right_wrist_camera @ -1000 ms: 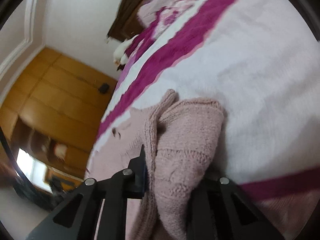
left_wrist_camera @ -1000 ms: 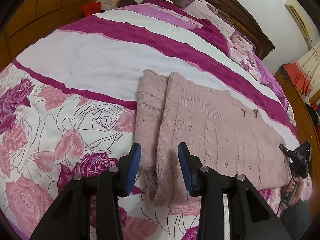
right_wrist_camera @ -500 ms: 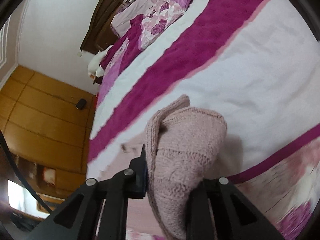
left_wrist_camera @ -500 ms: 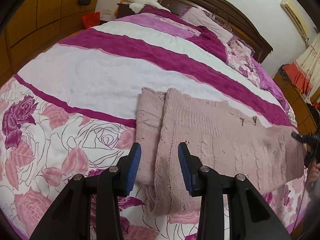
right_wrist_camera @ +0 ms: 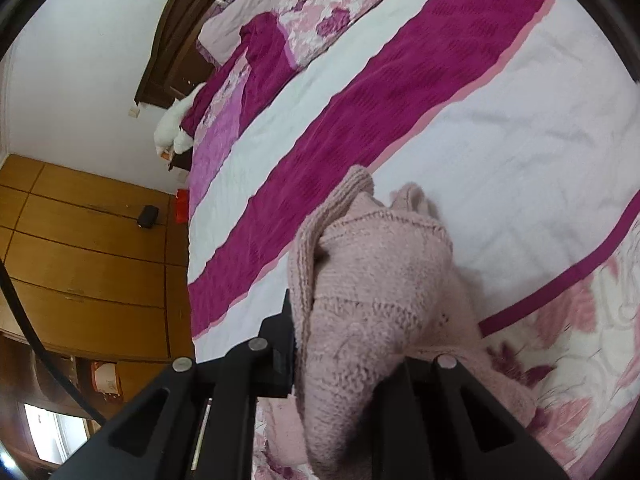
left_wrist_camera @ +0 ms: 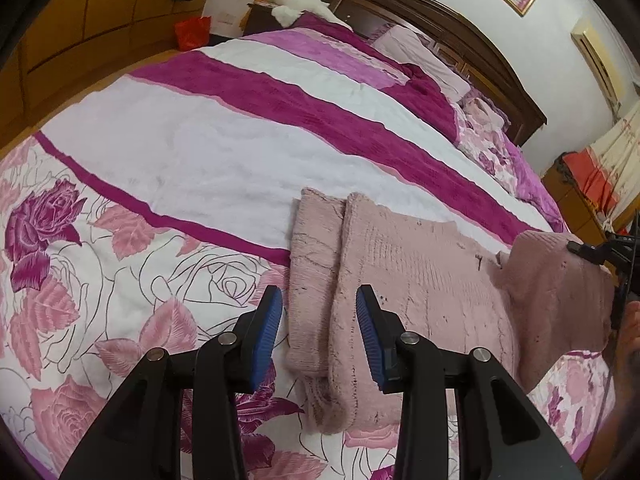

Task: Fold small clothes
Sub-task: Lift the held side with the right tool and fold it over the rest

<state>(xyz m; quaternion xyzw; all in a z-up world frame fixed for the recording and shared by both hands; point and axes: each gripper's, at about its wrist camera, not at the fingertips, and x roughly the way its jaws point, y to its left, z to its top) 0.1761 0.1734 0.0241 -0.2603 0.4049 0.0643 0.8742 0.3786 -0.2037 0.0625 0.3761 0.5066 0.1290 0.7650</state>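
Observation:
A pink knitted sweater (left_wrist_camera: 420, 280) lies on the flowered bedspread (left_wrist_camera: 120, 264), its left side folded into two long ridges. My left gripper (left_wrist_camera: 320, 320) hovers just above that folded edge. Its blue pads (left_wrist_camera: 268, 320) stand apart with nothing pinched between them. At the right edge of the left wrist view, my right gripper (left_wrist_camera: 592, 250) holds the sweater's other end (left_wrist_camera: 556, 280) lifted off the bed. In the right wrist view this gripper (right_wrist_camera: 340, 344) is shut on a thick bunch of the knit (right_wrist_camera: 372, 280), which hides most of its fingers.
The bed's white and magenta stripes (left_wrist_camera: 224, 152) stretch beyond the sweater. Pillows (left_wrist_camera: 420, 56) and a dark headboard (left_wrist_camera: 440, 32) lie at the far end. A wooden wardrobe (left_wrist_camera: 80, 20) and a red bag (left_wrist_camera: 192, 32) stand left. A person's hand (left_wrist_camera: 630, 320) shows at the right edge.
The right gripper has risen with the sweater's end and carried it over the garment toward the left gripper. The left gripper has stayed in place.

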